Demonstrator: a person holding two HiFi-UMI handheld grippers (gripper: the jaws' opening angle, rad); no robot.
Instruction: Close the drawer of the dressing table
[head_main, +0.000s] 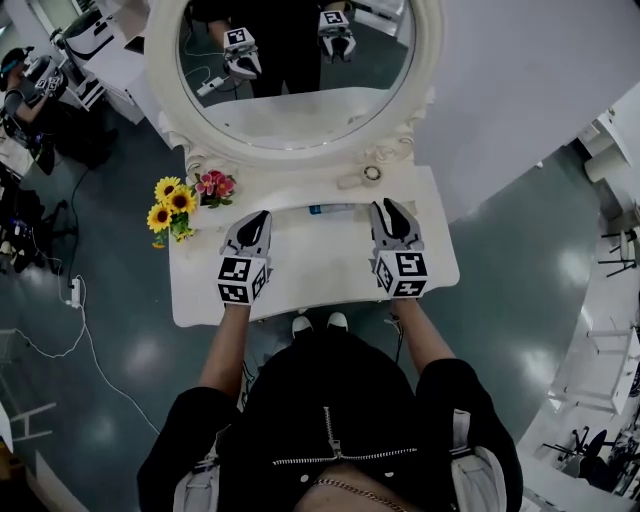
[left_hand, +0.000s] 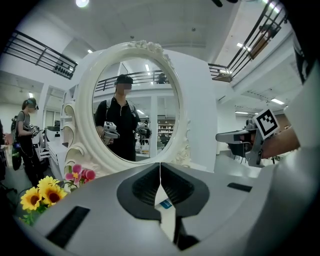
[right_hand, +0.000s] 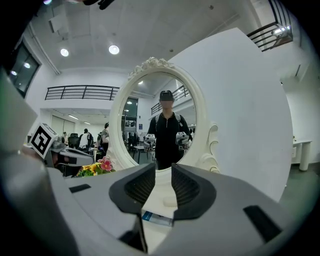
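The white dressing table (head_main: 320, 262) stands below me with its oval mirror (head_main: 290, 70) at the back. I cannot see a drawer front in any view; the tabletop's near edge (head_main: 300, 312) hides whatever lies beneath it. Both grippers hover over the tabletop and point at the mirror. My left gripper (head_main: 260, 216) is shut and empty, its jaws meeting in the left gripper view (left_hand: 160, 167). My right gripper (head_main: 387, 205) is open, and the gap (right_hand: 162, 172) between its jaws holds nothing.
Sunflowers (head_main: 170, 205) and pink flowers (head_main: 215, 185) stand at the table's left rear corner. A flat blue-labelled packet (head_main: 332, 209) lies between the grippers, and a small round thing (head_main: 372, 173) sits near the mirror's base. The person's shoes (head_main: 318, 323) are at the table's front. Cables lie on the floor at left.
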